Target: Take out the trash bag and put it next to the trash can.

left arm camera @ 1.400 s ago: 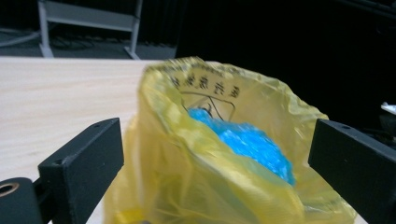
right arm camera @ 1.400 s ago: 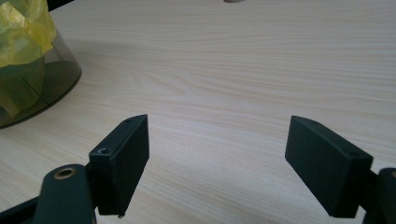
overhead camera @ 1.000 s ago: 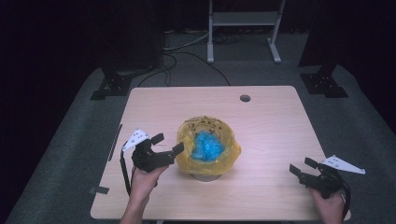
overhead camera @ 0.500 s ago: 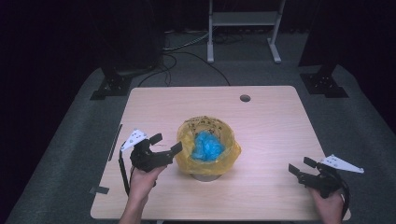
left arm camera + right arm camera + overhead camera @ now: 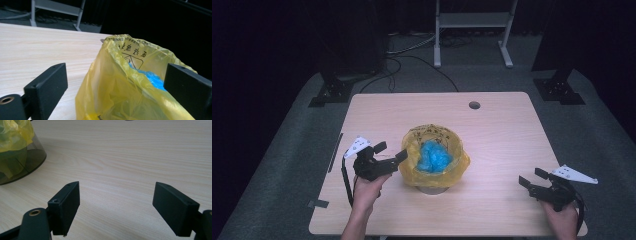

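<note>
A small dark see-through bin stands mid-table, lined with a yellow plastic bag whose rim folds out over it. Crumpled blue material lies inside. My left gripper is open at the bag's left side. In the left gripper view the yellow bag bulges between the spread jaws, blue material showing past its rim. My right gripper rests open near the table's front right, well away from the bin. In the right gripper view bare wood lies between its jaws, with the bin at far left.
The light wooden table has a cable hole at the back. Dark stand feet and cables lie on the grey floor behind. Bare table surface stretches between the bin and my right gripper.
</note>
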The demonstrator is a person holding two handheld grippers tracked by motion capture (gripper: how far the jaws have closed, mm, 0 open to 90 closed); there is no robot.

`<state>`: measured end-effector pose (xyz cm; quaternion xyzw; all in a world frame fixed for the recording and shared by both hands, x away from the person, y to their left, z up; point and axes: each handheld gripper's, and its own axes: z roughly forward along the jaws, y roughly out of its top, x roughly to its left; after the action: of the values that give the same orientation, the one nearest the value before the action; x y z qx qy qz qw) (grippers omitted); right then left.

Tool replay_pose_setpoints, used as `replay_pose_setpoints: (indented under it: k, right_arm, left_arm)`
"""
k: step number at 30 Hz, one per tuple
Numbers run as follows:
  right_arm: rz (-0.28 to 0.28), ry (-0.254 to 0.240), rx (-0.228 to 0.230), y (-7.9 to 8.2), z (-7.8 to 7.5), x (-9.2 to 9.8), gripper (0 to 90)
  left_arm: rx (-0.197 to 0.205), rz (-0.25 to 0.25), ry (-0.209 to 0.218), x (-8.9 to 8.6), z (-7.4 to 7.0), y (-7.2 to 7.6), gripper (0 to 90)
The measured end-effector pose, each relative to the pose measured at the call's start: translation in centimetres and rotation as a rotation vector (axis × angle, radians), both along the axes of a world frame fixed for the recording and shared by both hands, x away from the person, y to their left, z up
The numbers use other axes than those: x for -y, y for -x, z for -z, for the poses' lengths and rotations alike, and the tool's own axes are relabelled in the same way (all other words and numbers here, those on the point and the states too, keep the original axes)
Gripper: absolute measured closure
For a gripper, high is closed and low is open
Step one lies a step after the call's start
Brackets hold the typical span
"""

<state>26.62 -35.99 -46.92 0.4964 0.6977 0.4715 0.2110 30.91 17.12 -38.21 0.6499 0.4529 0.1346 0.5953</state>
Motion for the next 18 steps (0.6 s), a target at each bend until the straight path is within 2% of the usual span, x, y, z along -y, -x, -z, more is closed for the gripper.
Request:
replay_pose_setpoints:
  k: [3, 5, 7, 11, 12, 14, 15, 18]
  right_arm:
    - [-0.004, 0.001, -0.004, -0.1, 0.0, -0.2, 21.1]
    - [-0.008, 0.006, -0.005, -0.1, 0.1, -0.3, 21.1]
    - [-0.009, 0.008, -0.007, -0.1, 0.0, -0.4, 21.0]
    - [-0.010, 0.010, -0.008, -0.1, 0.0, -0.5, 21.0]
    - [-0.010, 0.011, -0.008, -0.1, 0.0, -0.4, 21.0]
    - [-0.010, 0.011, -0.009, -0.1, 0.1, -0.5, 21.0]
    - [-0.010, 0.012, -0.010, -0.2, 0.1, -0.5, 21.0]
    - [-0.011, 0.010, -0.013, -0.2, 0.1, -0.5, 21.0]
  left_arm:
    - [0.003, 0.015, -0.006, 0.3, 0.0, -0.3, 7.4]
    - [0.005, 0.031, -0.010, 0.6, 0.0, -0.4, 12.7]
    - [0.003, 0.032, -0.017, 1.0, 0.1, -0.5, 13.5]
    - [-0.006, 0.041, 0.007, 1.4, 0.8, -0.9, 17.9]
    - [-0.001, 0.046, 0.012, 1.4, 1.0, -1.0, 23.1]
    - [0.002, 0.045, 0.002, 1.5, 1.1, -1.0, 26.7]
    - [0.010, 0.048, 0.001, 1.6, 1.1, -0.9, 31.3]
    - [0.025, 0.040, -0.011, 1.8, 1.1, -0.7, 36.3]
